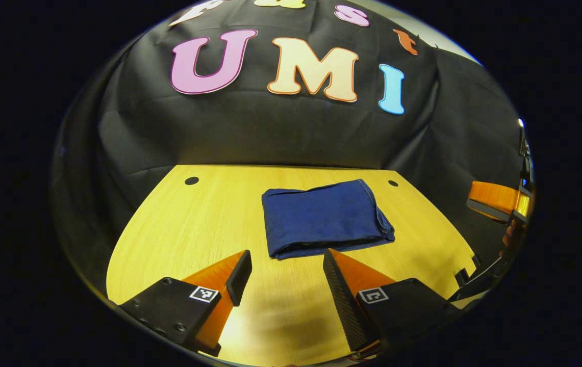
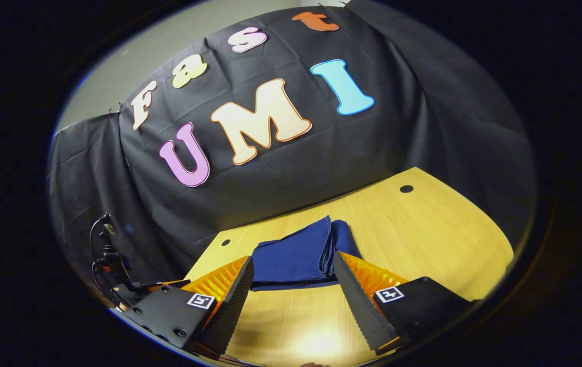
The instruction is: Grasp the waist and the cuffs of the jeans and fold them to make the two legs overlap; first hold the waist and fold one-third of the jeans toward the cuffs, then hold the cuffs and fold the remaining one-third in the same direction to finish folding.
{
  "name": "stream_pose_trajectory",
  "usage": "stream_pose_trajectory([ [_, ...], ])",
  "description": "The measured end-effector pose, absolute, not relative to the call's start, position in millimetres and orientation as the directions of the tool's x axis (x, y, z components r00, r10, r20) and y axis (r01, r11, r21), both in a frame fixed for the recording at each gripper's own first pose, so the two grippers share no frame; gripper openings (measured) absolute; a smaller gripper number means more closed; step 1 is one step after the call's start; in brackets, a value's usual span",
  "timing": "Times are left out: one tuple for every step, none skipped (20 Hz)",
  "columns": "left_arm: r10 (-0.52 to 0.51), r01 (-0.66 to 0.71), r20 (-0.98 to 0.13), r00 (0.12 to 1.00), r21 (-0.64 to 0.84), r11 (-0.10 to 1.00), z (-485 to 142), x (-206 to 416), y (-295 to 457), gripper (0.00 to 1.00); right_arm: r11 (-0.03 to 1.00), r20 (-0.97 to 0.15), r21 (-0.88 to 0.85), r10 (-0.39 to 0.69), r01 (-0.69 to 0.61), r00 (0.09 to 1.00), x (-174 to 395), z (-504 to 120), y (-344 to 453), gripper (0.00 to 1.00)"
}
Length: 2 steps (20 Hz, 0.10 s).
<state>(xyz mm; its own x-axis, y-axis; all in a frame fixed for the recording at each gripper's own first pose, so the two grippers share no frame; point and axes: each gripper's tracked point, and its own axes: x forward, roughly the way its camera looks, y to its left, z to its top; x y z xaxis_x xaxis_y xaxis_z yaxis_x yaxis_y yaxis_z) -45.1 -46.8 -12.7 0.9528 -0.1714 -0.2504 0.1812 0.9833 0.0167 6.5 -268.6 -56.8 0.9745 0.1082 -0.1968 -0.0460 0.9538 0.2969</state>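
Left tongs (image 1: 285, 267) are spread apart with nothing between them, hovering over bare worktop (image 1: 178, 229) just short of the jeans (image 1: 324, 218). In the left gripper view the jeans sit as a compact folded block a bit right of the worktop's middle — near edge thick and layered, right edge bunched into rounded folds, far edge close to the back of the worktop. Plenty of open wood to the left of the bundle, and a narrower strip on its right. Two small dark holes sit near the back corners, one (image 1: 192, 180) on the left and one (image 1: 393, 183) on the right. Further right, the other tool pokes in at the edge of that view.

Right tongs (image 2: 293, 275) are also wide apart and empty — in the right gripper view the jeans (image 2: 296, 255) lie just past the fingertips, folded edges stacked on the bundle's right side, with a big clear stretch of worktop (image 2: 438, 234) beyond that.
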Motion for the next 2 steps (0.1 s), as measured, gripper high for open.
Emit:
stream_pose_trajectory([
  [-0.186, 0.198, -0.261, 0.947, 0.020, 0.980, -16.0, -47.0, -46.0, 0.84, 0.953, -0.190, 0.300, 0.107, -0.046, 0.976, 5.1, -56.3, -264.9, 0.98],
  [-0.199, 0.213, -0.267, 0.943, 0.026, 0.977, -17.7, -48.6, -46.1, 0.84, 0.950, -0.188, 0.310, 0.108, -0.045, 0.976, 3.8, -55.7, -261.4, 0.98],
])
